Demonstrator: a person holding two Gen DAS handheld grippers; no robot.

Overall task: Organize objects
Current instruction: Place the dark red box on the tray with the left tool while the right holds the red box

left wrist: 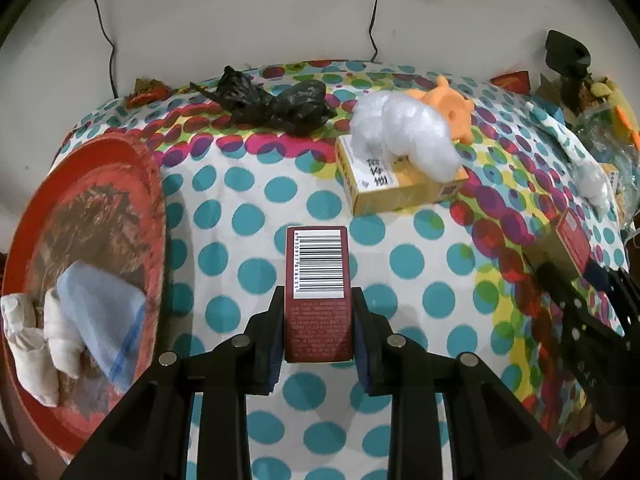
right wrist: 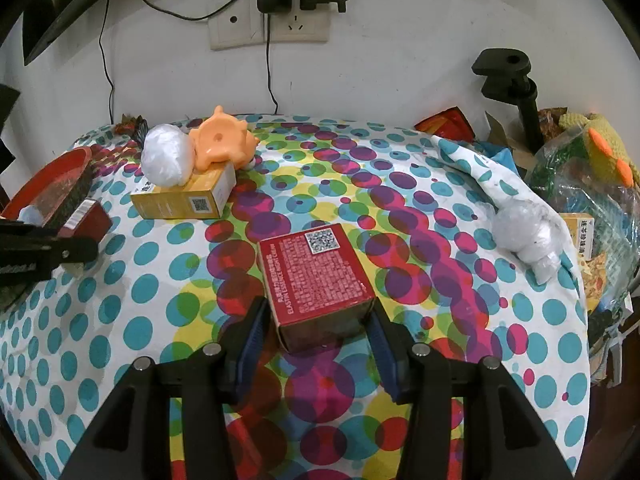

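My left gripper (left wrist: 319,296) is shut on a narrow dark red box (left wrist: 318,292) with a barcode, held upright above the dotted tablecloth (left wrist: 240,208). In the right wrist view the same gripper (right wrist: 48,252) and its box (right wrist: 86,220) show at the left edge. A wide red box (right wrist: 316,276) with a QR code sits between the pads of my right gripper (right wrist: 317,308), which press on both its sides. That gripper and box (left wrist: 572,240) appear at the right of the left wrist view.
A round red tray (left wrist: 152,184) with cloths (left wrist: 96,312) lies at the left. Behind stand a yellow box (right wrist: 184,196) topped by a white plastic wad (right wrist: 166,156), an orange toy (right wrist: 220,140) and a black bag (left wrist: 276,100). Another white wad (right wrist: 524,236) and clutter crowd the right edge.
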